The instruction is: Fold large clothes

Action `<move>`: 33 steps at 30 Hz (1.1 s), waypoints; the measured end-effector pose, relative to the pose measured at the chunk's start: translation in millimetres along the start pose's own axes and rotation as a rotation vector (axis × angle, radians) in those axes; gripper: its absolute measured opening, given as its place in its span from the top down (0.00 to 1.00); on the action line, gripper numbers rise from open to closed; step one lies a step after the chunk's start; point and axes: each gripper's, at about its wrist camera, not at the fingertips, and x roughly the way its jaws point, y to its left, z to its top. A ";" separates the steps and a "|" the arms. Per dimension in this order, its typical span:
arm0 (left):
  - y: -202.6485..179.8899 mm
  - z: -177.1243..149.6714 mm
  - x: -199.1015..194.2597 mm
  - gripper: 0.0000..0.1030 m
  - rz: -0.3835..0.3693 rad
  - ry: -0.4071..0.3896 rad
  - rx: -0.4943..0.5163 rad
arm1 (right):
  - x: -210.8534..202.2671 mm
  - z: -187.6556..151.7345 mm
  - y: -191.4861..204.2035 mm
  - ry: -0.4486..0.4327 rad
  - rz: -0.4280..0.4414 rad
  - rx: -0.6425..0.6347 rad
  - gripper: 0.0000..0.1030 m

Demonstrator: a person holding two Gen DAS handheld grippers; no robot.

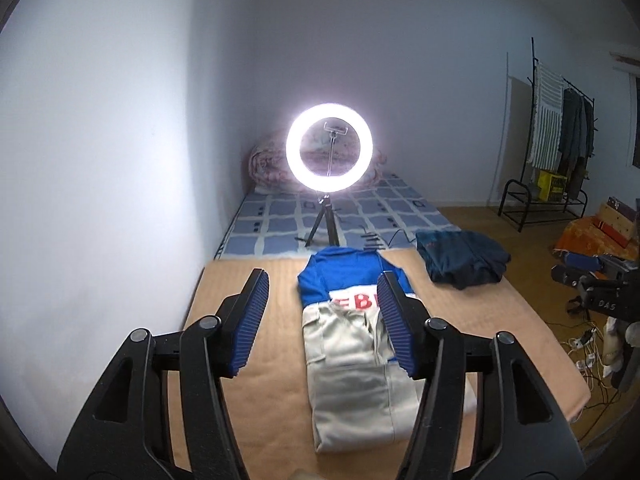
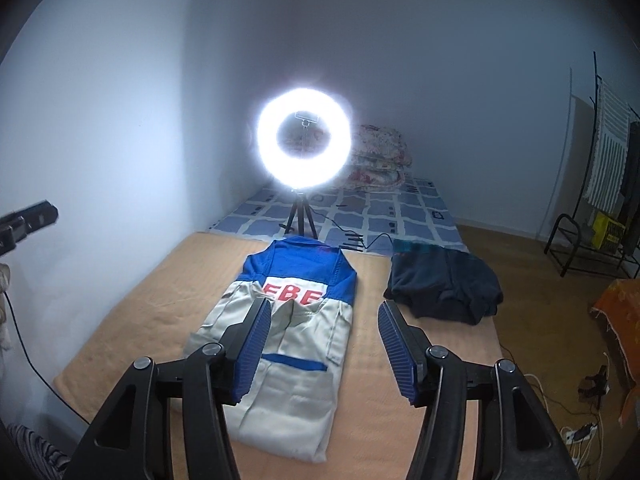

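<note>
A blue and beige work jacket with red letters lies folded lengthwise on the peach blanket, sleeves tucked in. It also shows in the right wrist view. My left gripper is open and empty, held above the jacket. My right gripper is open and empty, above the jacket's right part. The right gripper also shows at the right edge of the left wrist view; the left gripper shows at the left edge of the right wrist view.
A folded dark blue garment lies on the blanket's far right. A lit ring light on a tripod stands behind the jacket on a checked mattress. A clothes rack and floor cables are at the right.
</note>
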 end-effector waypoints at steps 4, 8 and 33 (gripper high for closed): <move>0.4 11.3 28.8 0.44 -0.012 -0.008 0.006 | 25.6 11.4 -12.0 0.015 0.003 0.006 0.44; -1.9 19.4 71.9 0.44 -0.024 0.012 0.011 | 59.3 23.7 -23.9 0.028 0.018 0.019 0.44; 81.4 -53.8 541.3 0.44 -0.206 0.555 -0.193 | 437.4 19.8 -95.7 0.265 0.236 0.130 0.44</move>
